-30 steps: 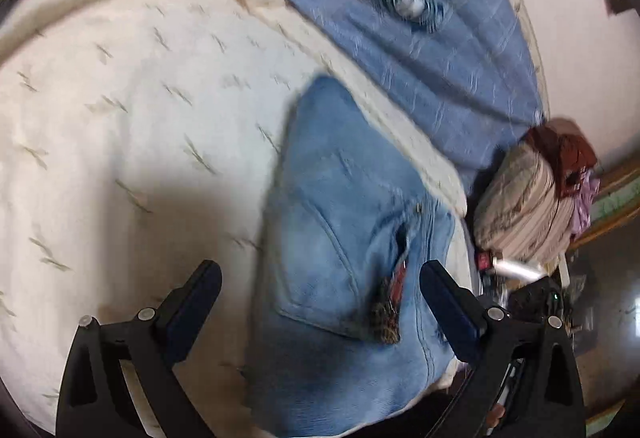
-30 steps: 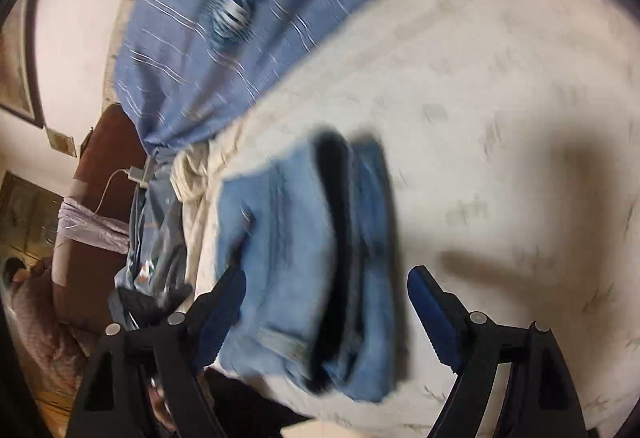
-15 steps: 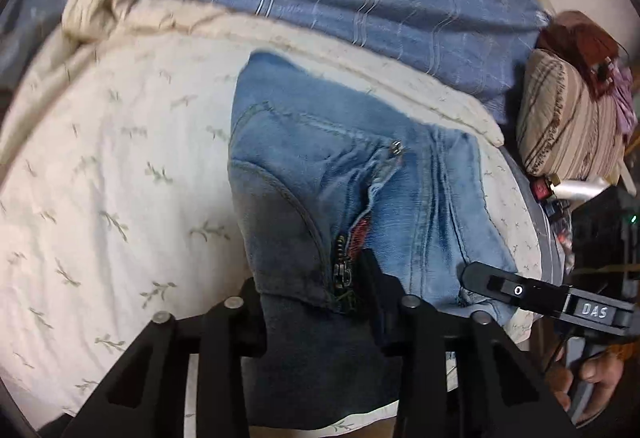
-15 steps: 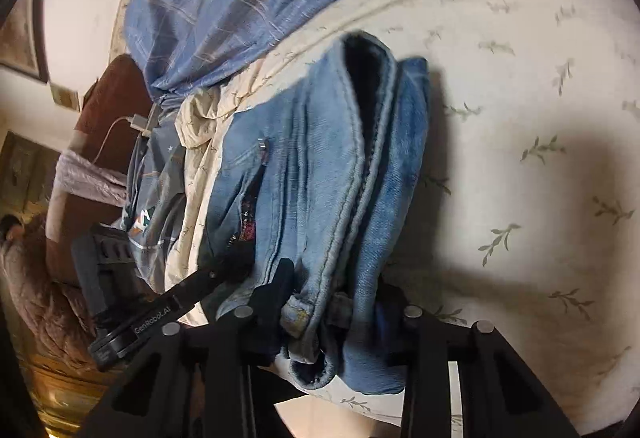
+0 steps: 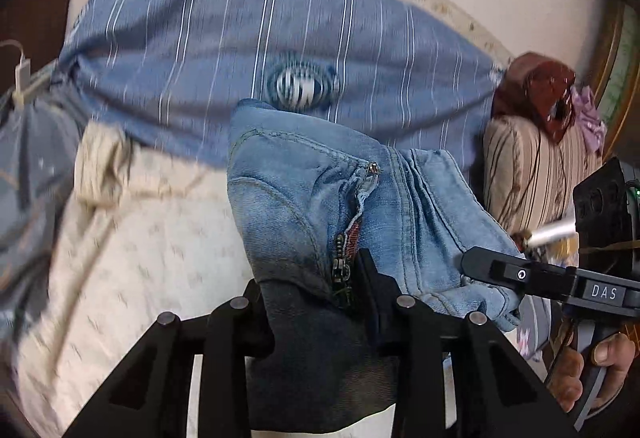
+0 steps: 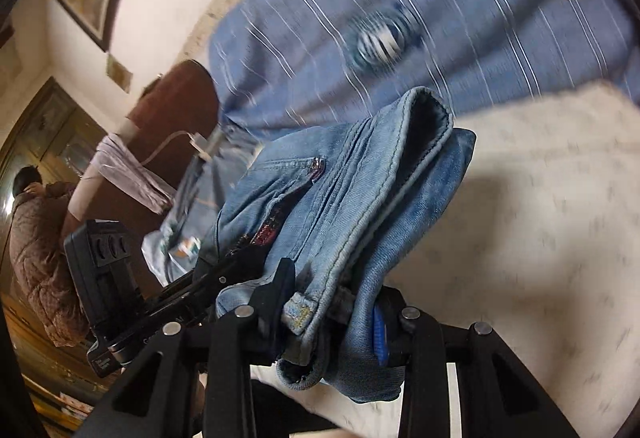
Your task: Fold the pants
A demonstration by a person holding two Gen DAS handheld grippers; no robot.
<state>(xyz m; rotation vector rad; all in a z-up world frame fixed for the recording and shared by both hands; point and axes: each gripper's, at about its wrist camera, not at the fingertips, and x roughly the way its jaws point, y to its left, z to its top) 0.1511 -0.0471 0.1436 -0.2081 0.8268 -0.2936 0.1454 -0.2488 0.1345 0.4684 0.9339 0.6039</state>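
A cream bedspread (image 5: 132, 262) printed with small sprigs covers the bed under me, and a blue striped sheet (image 5: 248, 38) lies across its far side below a pale wall. A second ago the folded jeans (image 5: 304, 198) lay flat on that bedspread with both my grippers spread wide above them. Now my left gripper (image 5: 316, 302) is clamped on the fly end by the open zipper, and my right gripper (image 6: 332, 306) is clamped on the waistband end by a belt loop. Both sets of jaws have just been closing on the denim. The bundle has come up off the bed, hanging between my two hands, and its shadow falls on the cream cloth in the right wrist view.

To the right in the left wrist view sit a striped cushion (image 5: 532, 174) and a brown bundle (image 5: 536, 86); my right hand (image 5: 592, 370) grips its handle there. In the right wrist view a brown headboard (image 6: 176, 106) with a white charger cable (image 6: 176, 142) stands at the left, and a person in a quilted jacket (image 6: 36, 238) beyond it. The denim hides the bed just ahead of both sets of jaws.
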